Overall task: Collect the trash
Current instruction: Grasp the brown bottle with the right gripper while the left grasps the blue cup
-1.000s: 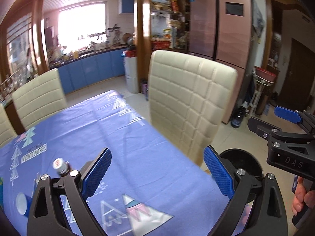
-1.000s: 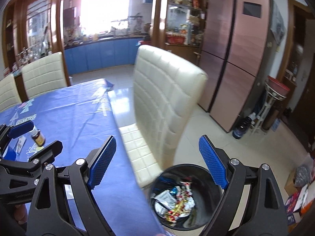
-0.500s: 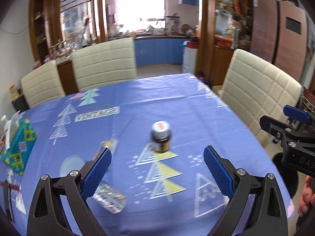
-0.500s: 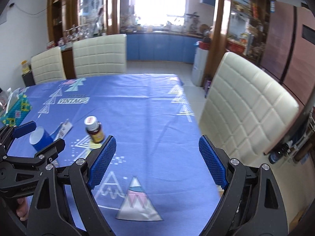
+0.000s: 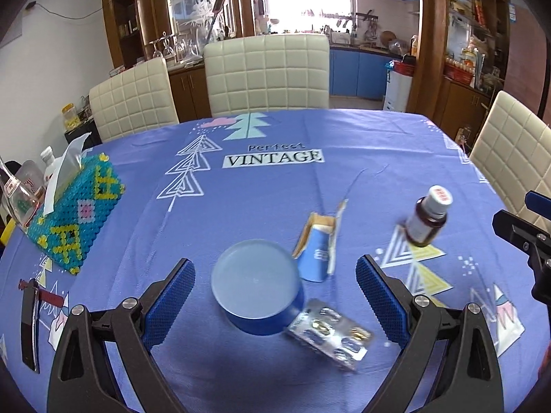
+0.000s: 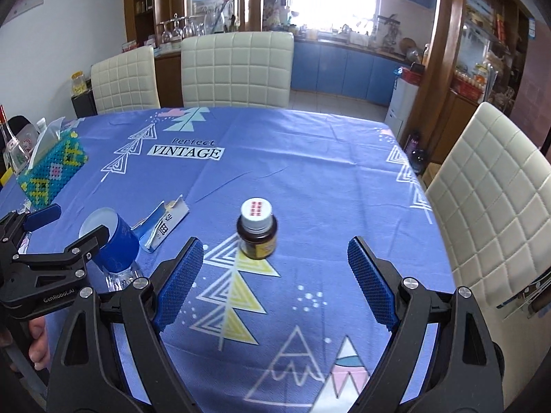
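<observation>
The left gripper (image 5: 275, 289) hangs over the blue patterned tablecloth (image 5: 275, 186) with its blue-padded fingers spread wide and nothing between them. Just ahead of it stands a round blue plastic cup (image 5: 256, 285); a silver foil blister pack (image 5: 330, 339) lies against the cup's near right side, and a torn blue-and-white cardboard box (image 5: 318, 247) lies just beyond. A small brown glass bottle with a white cap (image 6: 256, 229) stands upright to the right, ahead of the right gripper (image 6: 275, 282), whose fingers are likewise apart and empty. A beaded turquoise tissue box (image 5: 74, 211) sits at the table's left edge.
</observation>
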`<move>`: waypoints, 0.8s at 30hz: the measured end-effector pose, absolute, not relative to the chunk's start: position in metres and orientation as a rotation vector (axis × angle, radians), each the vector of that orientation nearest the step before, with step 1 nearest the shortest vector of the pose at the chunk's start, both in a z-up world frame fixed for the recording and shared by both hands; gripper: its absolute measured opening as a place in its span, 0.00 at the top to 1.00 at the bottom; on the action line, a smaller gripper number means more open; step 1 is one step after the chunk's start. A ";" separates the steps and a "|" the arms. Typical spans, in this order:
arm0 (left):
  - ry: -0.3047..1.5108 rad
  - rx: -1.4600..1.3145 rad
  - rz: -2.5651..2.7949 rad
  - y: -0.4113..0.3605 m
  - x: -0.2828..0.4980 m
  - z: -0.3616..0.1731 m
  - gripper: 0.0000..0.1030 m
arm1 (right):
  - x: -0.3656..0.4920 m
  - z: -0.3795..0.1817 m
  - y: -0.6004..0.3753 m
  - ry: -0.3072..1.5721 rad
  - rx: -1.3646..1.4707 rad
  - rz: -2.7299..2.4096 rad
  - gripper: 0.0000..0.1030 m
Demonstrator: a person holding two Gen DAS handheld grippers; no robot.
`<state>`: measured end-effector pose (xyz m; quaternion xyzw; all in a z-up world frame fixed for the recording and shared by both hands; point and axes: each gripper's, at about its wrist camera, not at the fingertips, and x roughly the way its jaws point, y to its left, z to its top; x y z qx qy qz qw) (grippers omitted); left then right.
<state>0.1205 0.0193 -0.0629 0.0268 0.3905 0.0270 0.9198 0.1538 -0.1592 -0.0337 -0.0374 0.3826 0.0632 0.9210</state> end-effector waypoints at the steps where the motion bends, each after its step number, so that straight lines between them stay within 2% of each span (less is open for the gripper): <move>1: 0.811 0.055 0.053 0.024 0.124 -0.067 0.11 | 0.158 -0.038 -0.155 0.795 -0.074 0.133 0.17; 10: 0.885 0.060 0.059 0.046 0.149 -0.108 0.11 | 0.196 -0.069 -0.130 0.855 -0.084 0.143 0.17; 11: 0.878 0.063 0.059 0.047 0.149 -0.109 0.12 | 0.198 -0.073 -0.128 0.860 -0.084 0.143 0.17; 13: 0.879 0.065 0.039 0.049 0.150 -0.113 0.28 | 0.204 -0.080 -0.126 0.874 -0.090 0.143 0.18; 17: 0.859 0.079 0.020 0.049 0.147 -0.114 0.30 | 0.214 -0.093 -0.121 0.894 -0.106 0.146 0.19; 20: 0.851 0.081 0.024 0.050 0.151 -0.114 0.30 | 0.221 -0.098 -0.120 0.891 -0.122 0.132 0.22; 24: 0.837 0.089 0.039 0.051 0.159 -0.112 0.30 | 0.232 -0.105 -0.121 0.896 -0.128 0.135 0.36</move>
